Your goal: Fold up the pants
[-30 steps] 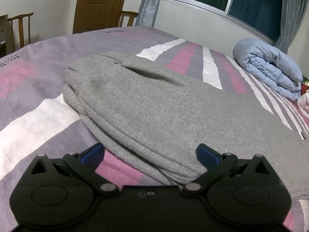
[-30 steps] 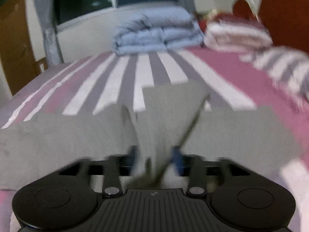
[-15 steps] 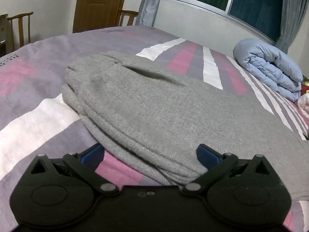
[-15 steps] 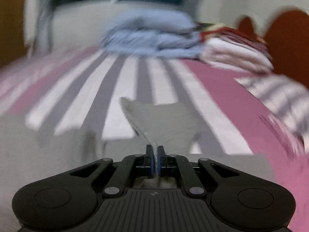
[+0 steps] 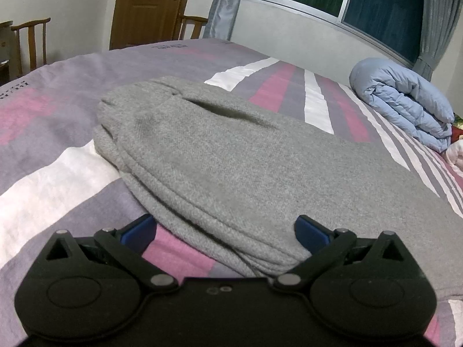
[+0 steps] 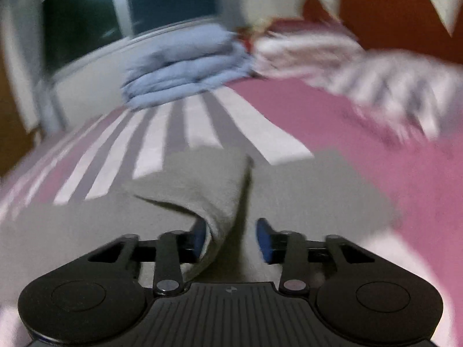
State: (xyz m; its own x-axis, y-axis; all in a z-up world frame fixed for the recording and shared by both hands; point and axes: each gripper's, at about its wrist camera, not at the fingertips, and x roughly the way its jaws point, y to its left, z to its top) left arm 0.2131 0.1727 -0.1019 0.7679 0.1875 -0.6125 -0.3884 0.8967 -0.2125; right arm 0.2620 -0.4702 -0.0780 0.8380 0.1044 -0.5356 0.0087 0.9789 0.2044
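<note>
**Right jaws let go of the trouser fold**

Half a second ago the right gripper had its blue pads pinched together on a raised flap of grey cloth; now the jaws stand apart, and the flap droops between them, its folded edge lying against the left pad while the right pad is clear of it; the right wrist view is smeared, so finer detail cannot be made out. That gripper sits low and roughly level over the bed, pointing toward the folded blue duvet and the striped bedding by the headboard.

The left gripper has not shifted across the frames; its jaws are spread wide, one pad on the striped bedsheet beside the cloth, the other over the grey fabric, gripping nothing; it is held low, close to the mattress, aimed along the garment toward the window.

The grey sweatpants lie on the bed, layered edges stacked at the near hem, waistband end toward a wooden door and a chair.
</note>
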